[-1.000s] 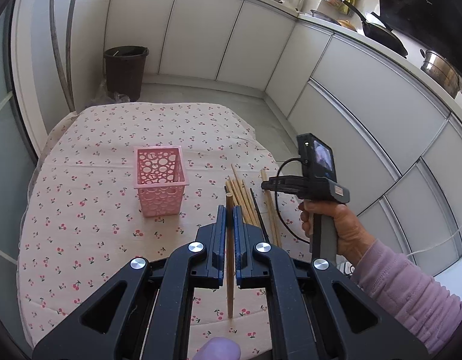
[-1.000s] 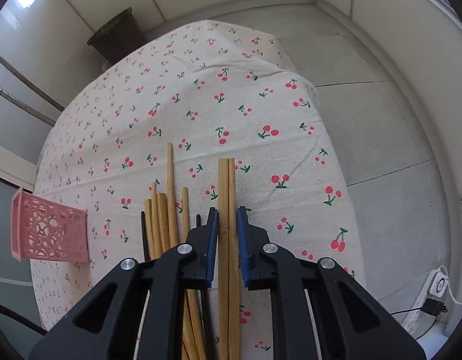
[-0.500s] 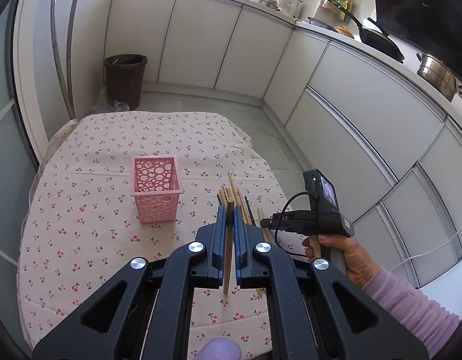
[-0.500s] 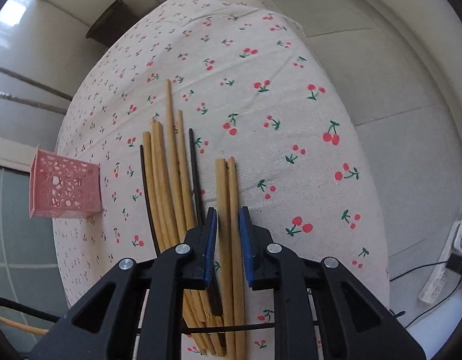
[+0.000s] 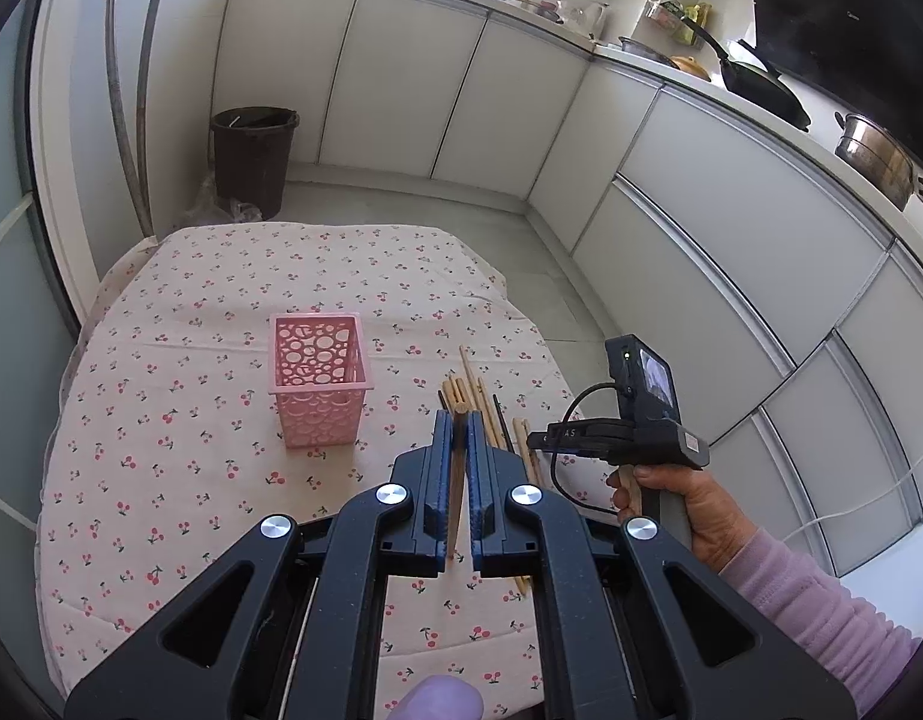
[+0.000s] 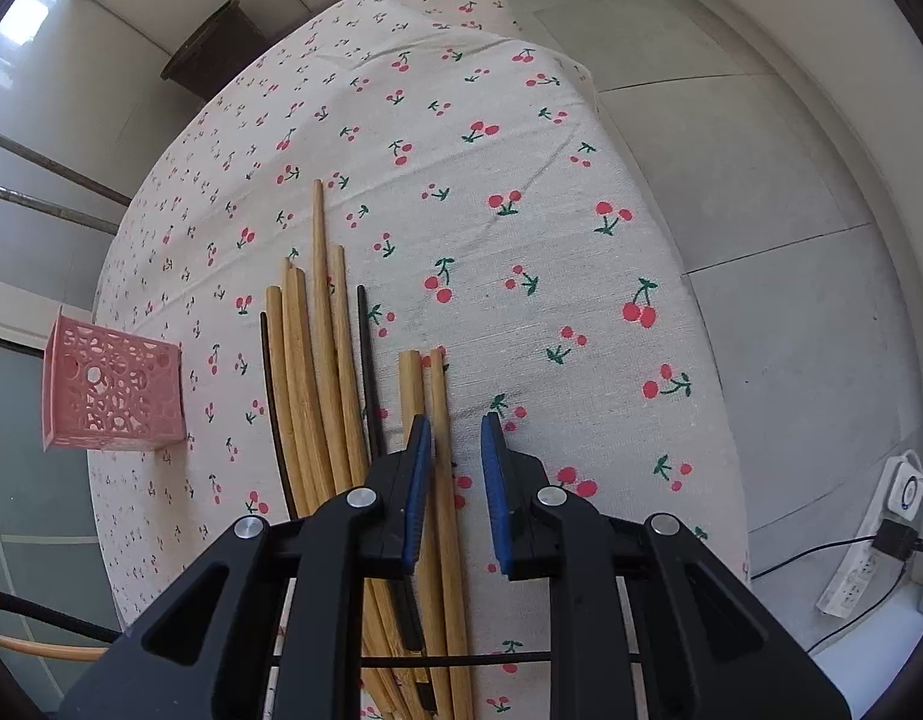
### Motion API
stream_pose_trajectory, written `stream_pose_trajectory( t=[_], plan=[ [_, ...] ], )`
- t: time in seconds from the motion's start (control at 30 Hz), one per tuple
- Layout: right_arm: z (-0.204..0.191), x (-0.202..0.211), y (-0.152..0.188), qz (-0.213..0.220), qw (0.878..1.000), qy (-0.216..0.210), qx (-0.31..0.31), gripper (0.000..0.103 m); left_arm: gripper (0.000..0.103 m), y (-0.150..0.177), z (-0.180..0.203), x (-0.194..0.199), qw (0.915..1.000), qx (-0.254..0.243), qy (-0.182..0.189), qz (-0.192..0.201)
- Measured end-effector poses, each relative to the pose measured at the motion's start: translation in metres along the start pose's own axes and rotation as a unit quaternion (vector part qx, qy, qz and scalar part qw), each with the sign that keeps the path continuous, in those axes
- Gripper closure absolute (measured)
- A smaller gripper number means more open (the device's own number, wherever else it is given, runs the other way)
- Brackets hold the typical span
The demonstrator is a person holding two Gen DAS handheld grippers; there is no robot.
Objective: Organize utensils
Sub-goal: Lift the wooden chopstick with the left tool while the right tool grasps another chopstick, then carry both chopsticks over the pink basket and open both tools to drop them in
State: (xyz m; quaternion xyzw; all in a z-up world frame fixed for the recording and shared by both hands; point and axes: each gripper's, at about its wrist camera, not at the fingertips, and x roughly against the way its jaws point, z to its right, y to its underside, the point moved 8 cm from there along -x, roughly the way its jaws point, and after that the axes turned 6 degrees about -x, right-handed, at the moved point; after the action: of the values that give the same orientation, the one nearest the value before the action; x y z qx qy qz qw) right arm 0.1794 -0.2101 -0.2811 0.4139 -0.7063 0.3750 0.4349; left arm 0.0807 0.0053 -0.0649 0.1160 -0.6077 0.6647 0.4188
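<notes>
Jaws, left gripper (image 5: 459,429): pressed together on one wooden chopstick (image 5: 456,492), which runs between the blue pads and sticks out below them, clear of the table (image 5: 161,312).

Jaws, right gripper (image 6: 452,438): a moderate gap, opening at this moment. A pair of wooden chopsticks (image 6: 440,420) lies on the cloth within the gap, close beside the left pad; the right pad stands apart from them. Whether the left pad touches the wood cannot be told.

Item, pink basket (image 5: 320,381): perforated, square, upright on the cherry-print tablecloth (image 6: 521,150), left of the chopsticks and apart from them.

Item, loose bundle (image 6: 317,360): several wooden chopsticks and two thin black ones, lying side by side on the cloth just left of the pair.

Left wrist view only: the person's right hand (image 5: 680,498) in a lilac sleeve, gripping the right gripper's handle with its small screen; white kitchen cabinets (image 5: 401,78); a dark bin (image 5: 251,159) on the floor; pans on the worktop.

Right wrist view only: the bundle's full layout seen from above; a white power strip (image 6: 875,546) with a plugged cable on the floor at the right.
</notes>
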Motion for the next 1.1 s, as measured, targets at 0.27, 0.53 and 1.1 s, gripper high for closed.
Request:
stream_pose_trajectory(
  t=[0.27, 0.53, 1.1],
  plan=[
    [-0.005, -0.003, 0.001, 0.024, 0.997, 0.050, 0.046, 0.097, 0.098, -0.002, -0.003, 0.006, 1.0000, 0.000, -0.003, 0.008],
    [-0.015, 0.068, -0.004, 0.087, 0.995, -0.011, 0.038, 0.098, 0.098, -0.012, -0.006, 0.025, 0.9994, 0.001, -0.006, 0.033],
    [-0.100, 0.277, -0.052, 0.299, 0.930, -0.215, 0.008, 0.098, 0.098, -0.116, -0.045, 0.088, 0.9811, 0.047, -0.062, 0.178]
  ],
)
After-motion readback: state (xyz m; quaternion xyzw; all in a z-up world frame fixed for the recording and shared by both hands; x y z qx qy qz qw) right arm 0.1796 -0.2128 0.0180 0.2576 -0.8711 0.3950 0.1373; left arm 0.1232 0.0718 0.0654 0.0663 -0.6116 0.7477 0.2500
